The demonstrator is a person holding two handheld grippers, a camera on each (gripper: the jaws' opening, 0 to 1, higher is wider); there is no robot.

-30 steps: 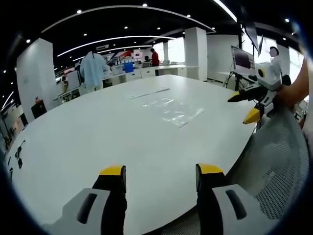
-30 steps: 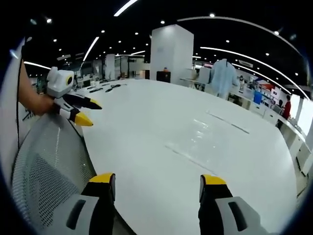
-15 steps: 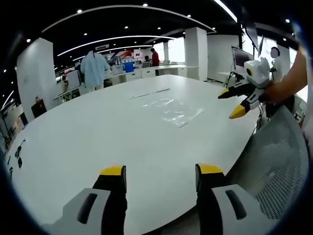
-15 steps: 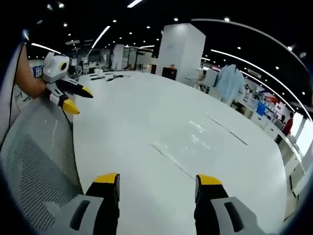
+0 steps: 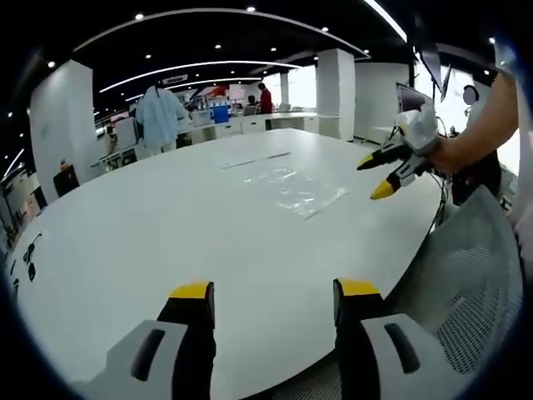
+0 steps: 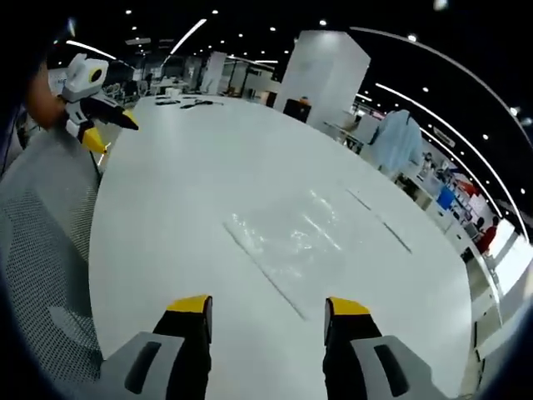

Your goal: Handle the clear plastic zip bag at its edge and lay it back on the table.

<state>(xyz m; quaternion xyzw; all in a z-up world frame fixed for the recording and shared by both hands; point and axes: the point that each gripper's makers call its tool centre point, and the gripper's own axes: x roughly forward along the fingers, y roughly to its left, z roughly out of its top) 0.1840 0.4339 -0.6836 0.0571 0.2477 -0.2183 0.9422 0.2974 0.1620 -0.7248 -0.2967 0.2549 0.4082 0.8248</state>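
The clear plastic zip bag [image 5: 298, 189] lies flat on the white table [image 5: 150, 233], far ahead of my left gripper [image 5: 268, 292], which is open and holds nothing. In the right gripper view the bag [image 6: 287, 242] lies just ahead of my open right gripper [image 6: 265, 308], its near edge a short way past the yellow fingertips [image 6: 190, 305]. The right gripper [image 5: 379, 173] also shows in the left gripper view, held by a hand over the table's right side, close to the bag, jaws apart. The left gripper [image 6: 96, 127] appears at the far left of the right gripper view.
A grey mesh chair back [image 5: 466, 292] stands at the table's near edge [image 6: 42, 250]. A thin strip [image 5: 254, 158] lies on the table beyond the bag. Small dark items [image 5: 29, 258] lie at the far left end. A person [image 5: 160, 117] stands by desks behind; a white pillar [image 6: 321, 79] rises beyond.
The right gripper has moved in over the table toward the bag, which now lies much closer in its view. The left gripper has stayed put. The bag has not moved.
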